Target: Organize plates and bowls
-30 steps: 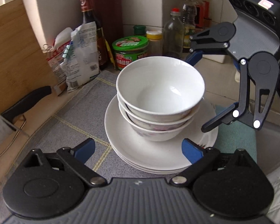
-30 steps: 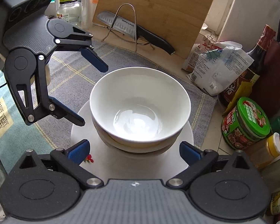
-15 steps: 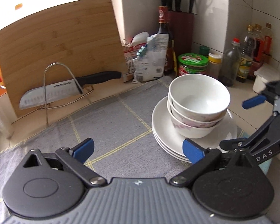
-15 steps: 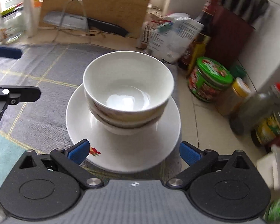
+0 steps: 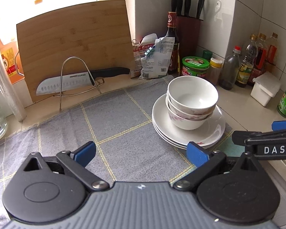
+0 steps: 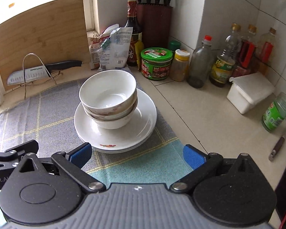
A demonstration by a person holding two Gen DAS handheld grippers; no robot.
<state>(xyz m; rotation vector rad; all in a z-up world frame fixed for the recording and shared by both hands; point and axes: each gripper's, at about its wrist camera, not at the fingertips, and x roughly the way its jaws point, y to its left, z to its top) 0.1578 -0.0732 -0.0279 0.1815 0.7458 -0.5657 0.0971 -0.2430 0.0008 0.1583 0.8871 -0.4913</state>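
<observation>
Three white bowls (image 5: 192,99) (image 6: 107,95) are nested, the lower ones with a pink flower print, and they stand on a stack of white plates (image 5: 213,131) (image 6: 143,122) on a grey checked cloth (image 5: 114,118). My left gripper (image 5: 141,151) is open and empty, low over the cloth, left of and nearer than the stack. My right gripper (image 6: 137,152) is open and empty too, drawn back in front of the plates. In the left wrist view the right gripper's finger (image 5: 282,125) shows at the right edge.
A bamboo cutting board (image 5: 74,43) leans on the wall with a knife (image 5: 66,82) in a wire rack. Food bags (image 5: 156,57), a soy bottle (image 6: 132,32), a knife block (image 6: 154,22), jars, oil bottles and a white box (image 6: 249,93) line the back and right counter.
Both grippers have pulled back and away from the stack, from close around the bowls to a wider view. The bowls and plates have stayed put.
</observation>
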